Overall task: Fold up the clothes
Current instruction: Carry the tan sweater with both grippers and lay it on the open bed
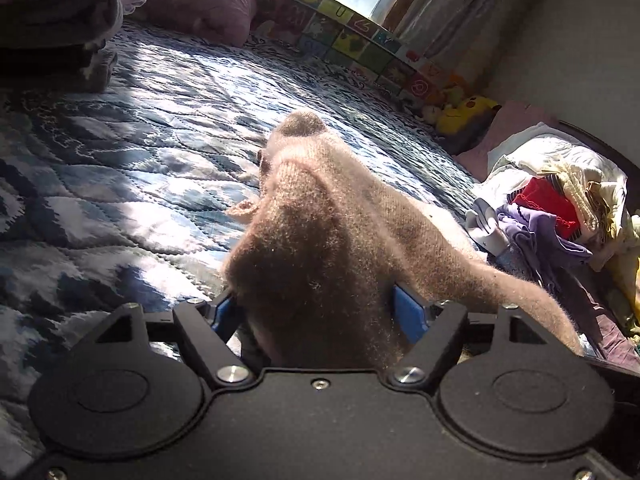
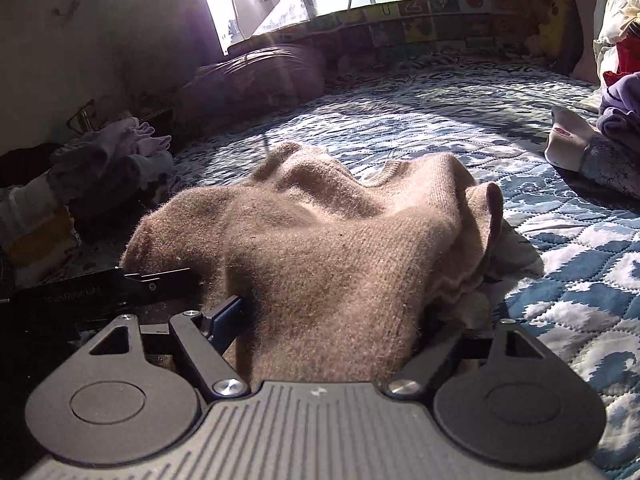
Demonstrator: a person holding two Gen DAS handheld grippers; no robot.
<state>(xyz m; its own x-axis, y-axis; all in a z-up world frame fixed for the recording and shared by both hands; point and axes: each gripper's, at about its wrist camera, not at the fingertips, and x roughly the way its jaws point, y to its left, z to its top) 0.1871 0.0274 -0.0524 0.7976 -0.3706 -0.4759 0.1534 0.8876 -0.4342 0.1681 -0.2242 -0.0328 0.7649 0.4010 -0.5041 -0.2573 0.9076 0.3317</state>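
Fuzzy tan knit fills the centre of the left wrist view: one sweater point(image 1: 320, 216) is bunched between the blue pads of the left gripper point(image 1: 320, 312), which are clamped on it above the blue quilted bedspread point(image 1: 120, 152). One unsorted heap of clothes point(image 1: 560, 208) is seen at the right edge. In the right wrist view, the right gripper point(image 2: 328, 320) is likewise closed on the sweater's crumpled near edge. No fold is yet formed; most work is judged to remain.
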